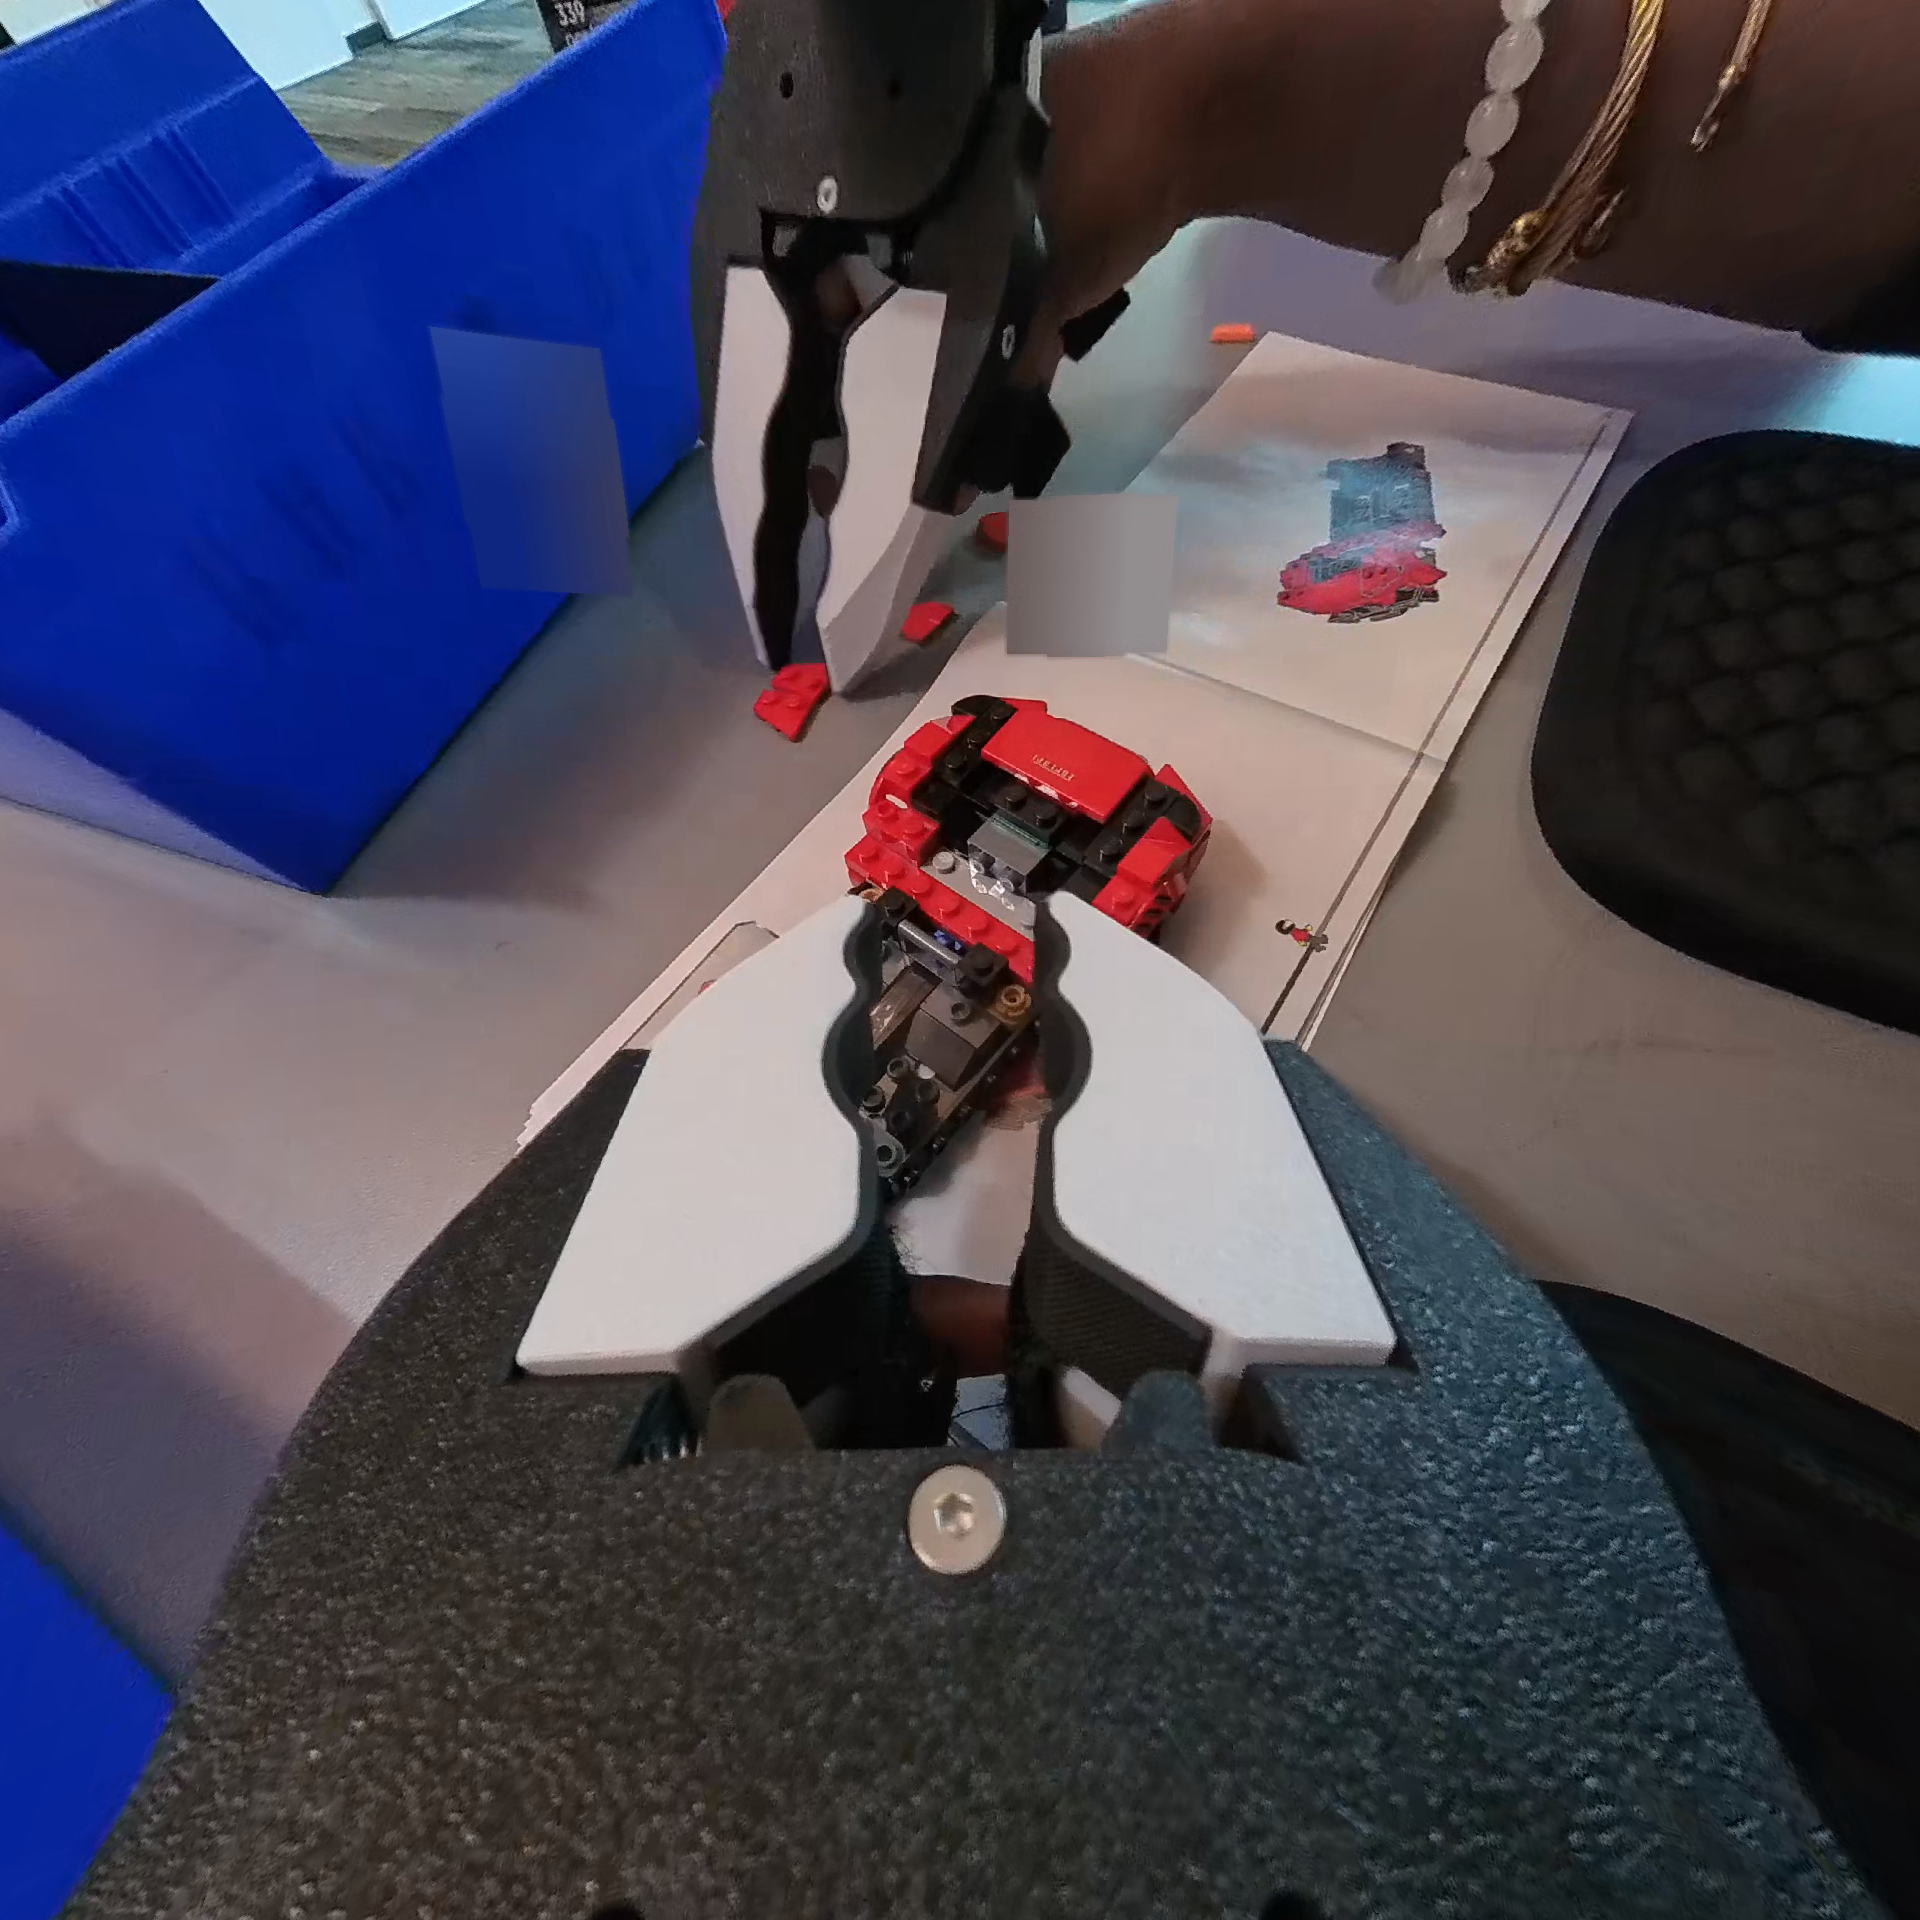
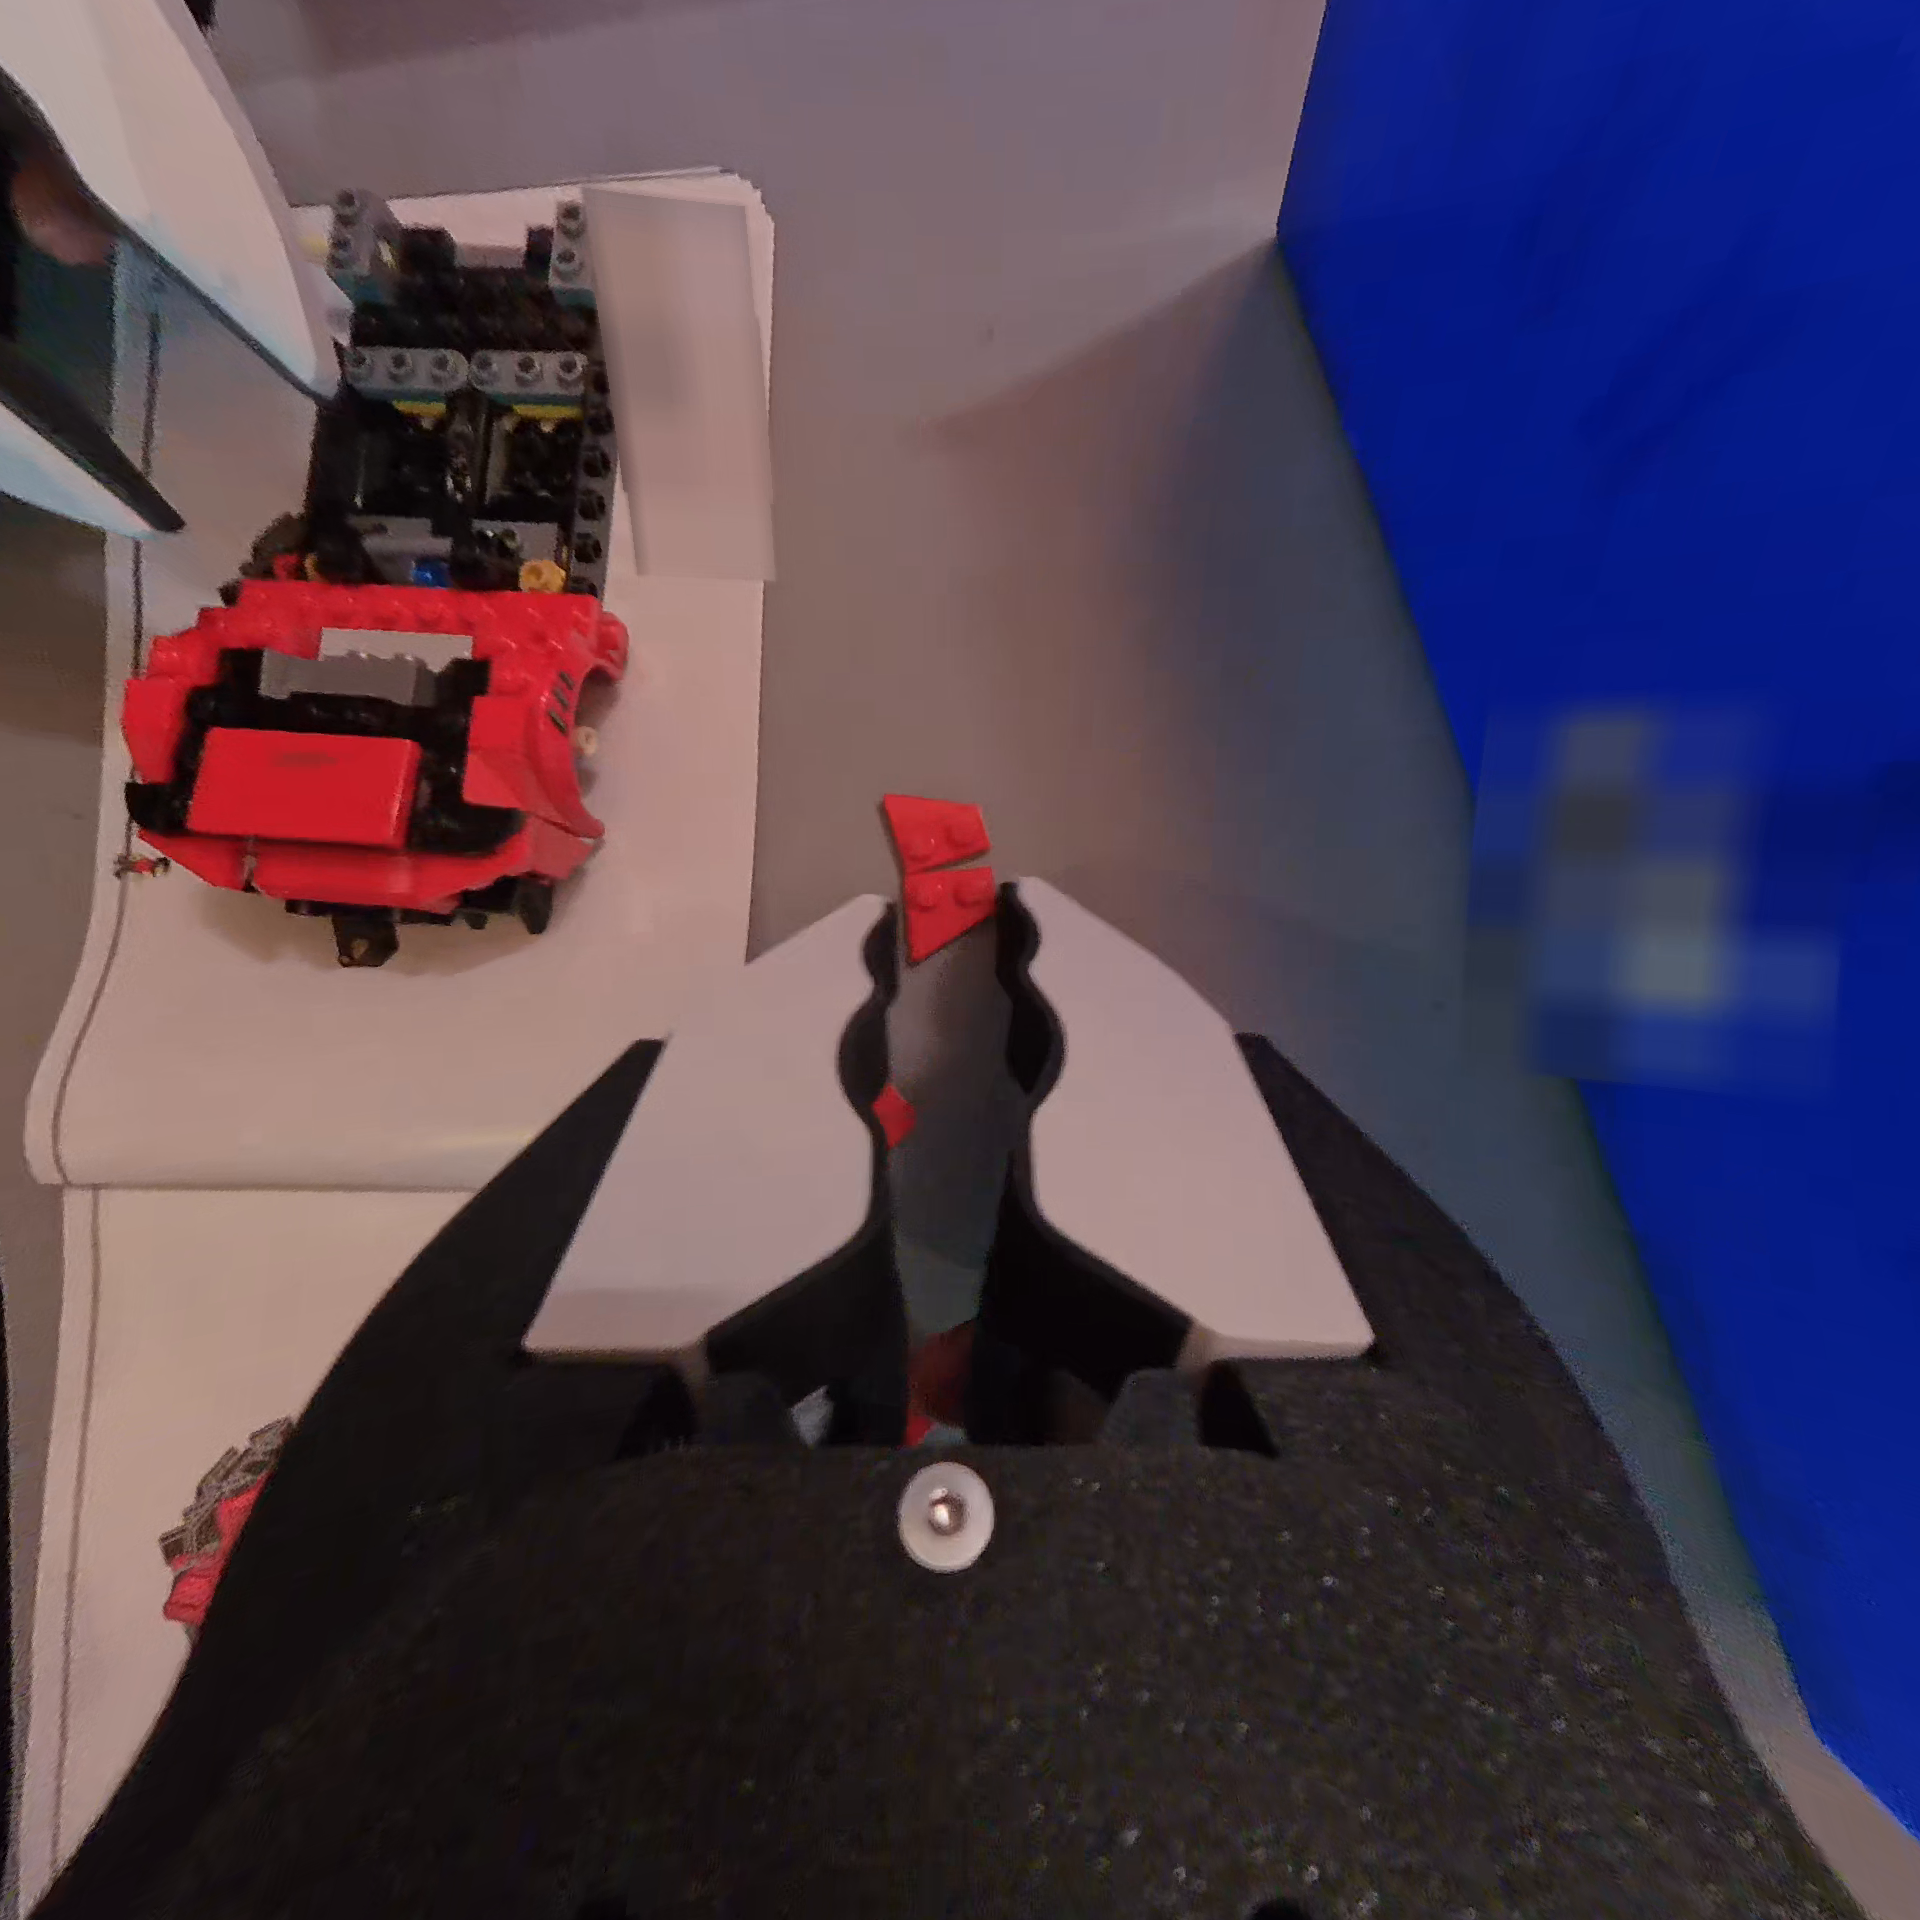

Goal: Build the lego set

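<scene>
While left fingers straddle the car, parted right fingers flank red wedges.

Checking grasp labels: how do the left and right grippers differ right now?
The left gripper straddles the half-built lego car on the instruction booklet; the right gripper points down at loose red wedge pieces on the table. The left's gap is wider; the right's is narrow, and a firm grip isn't clear. Both have pale fingers.

My right gripper over the red wedge plates

Its jaws stand slightly apart around the nearer plate on the grey tabletop; the part-built red car sits left on the booklet.
</scene>
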The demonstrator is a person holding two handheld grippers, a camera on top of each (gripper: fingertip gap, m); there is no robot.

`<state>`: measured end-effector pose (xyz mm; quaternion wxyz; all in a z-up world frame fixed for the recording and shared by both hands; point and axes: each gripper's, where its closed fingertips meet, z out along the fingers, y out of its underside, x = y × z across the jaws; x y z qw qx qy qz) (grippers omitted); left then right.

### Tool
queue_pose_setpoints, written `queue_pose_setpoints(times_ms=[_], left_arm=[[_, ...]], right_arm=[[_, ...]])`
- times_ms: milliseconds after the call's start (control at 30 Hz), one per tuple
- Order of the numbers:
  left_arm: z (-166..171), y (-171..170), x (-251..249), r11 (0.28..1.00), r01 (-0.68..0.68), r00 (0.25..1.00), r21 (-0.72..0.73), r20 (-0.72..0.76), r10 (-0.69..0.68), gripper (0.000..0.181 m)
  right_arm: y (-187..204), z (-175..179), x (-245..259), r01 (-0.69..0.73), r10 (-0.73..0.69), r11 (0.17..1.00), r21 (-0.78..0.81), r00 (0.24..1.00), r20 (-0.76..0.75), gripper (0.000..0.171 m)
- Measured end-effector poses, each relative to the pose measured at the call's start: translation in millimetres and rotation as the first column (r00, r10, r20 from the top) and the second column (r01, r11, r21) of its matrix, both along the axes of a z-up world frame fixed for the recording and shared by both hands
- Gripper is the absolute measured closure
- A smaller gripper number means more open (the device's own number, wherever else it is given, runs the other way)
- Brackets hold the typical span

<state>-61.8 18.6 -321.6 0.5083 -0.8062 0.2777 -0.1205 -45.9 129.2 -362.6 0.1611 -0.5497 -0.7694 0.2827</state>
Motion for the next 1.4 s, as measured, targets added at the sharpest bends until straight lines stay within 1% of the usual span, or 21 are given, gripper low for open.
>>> queue_pose_setpoints(times_ms=[233, 433, 533, 600, 767, 900, 1000, 1133, 1267, 1400], left_arm=[[-0.9, 0.0, 0.3, 1.000, 0.002, 1.000, -0.005, -0.004, -0.002, 0.154], [0.1, 0.4, -0.4, 1.000, -0.004, 1.000, 0.000, 0.003, 0.004, 0.154], [-1.0, -0.9, 1.8, 1.000, 0.012, 1.000, -0.001, -0.009, -0.012, 0.153], [-1.7, -2.9, 4.1, 0.999, 0.032, 0.999, -0.002, -0.016, -0.032, 0.150], [-6.4, -13.6, 13.7, 0.991, 0.106, 0.994, -0.078, 0.019, -0.105, 0.137], [-17.3, -15.4, 13.2, 0.988, 0.109, 0.991, -0.114, -0.063, -0.116, 0.137], [-25.0, -15.1, 11.2, 0.986, 0.096, 0.987, -0.137, -0.115, -0.112, 0.137], [-30.2, -13.4, 6.2, 0.986, 0.070, 0.985, -0.154, -0.147, -0.093, 0.139], [-31.1, -10.5, -0.1, 0.987, 0.037, 0.986, -0.156, -0.153, -0.061, 0.142], [-30.7, -9.6, -1.9, 0.987, 0.030, 0.988, -0.157, -0.147, -0.053, 0.142]], right_arm=[[-4.3, 5.7, 10.3, 0.033, -0.034, 0.999, -0.034, 0.999, -0.037, 0.156], [-13.8, 36.1, 36.5, 0.107, -0.113, 0.993, -0.053, 0.986, -0.122, 0.156], [-24.4, 53.5, 50.4, 0.131, -0.147, 0.987, -0.095, 0.971, -0.189, 0.156], [-29.0, 58.3, 58.0, 0.153, -0.174, 0.982, -0.108, 0.961, -0.217, 0.156], [-36.3, 50.3, 65.3, 0.165, -0.190, 0.977, -0.133, 0.960, -0.204, 0.156], [-35.0, 42.2, 47.6, 0.142, -0.162, 0.983, -0.115, 0.967, -0.195, 0.156], [-33.0, 32.6, 26.5, 0.110, -0.118, 0.992, -0.056, 0.978, -0.174, 0.156], [-32.9, 18.7, 5.3, 0.050, -0.049, 0.999, -0.001, 0.990, -0.134, 0.156], [-40.2, 15.0, 1.4, 0.002, -0.002, 1.000, 0.002, 0.994, -0.108, 0.156], [-45.8, 18.3, 6.7, 0.010, -0.012, 1.000, -0.017, 0.993, -0.120, 0.156]])
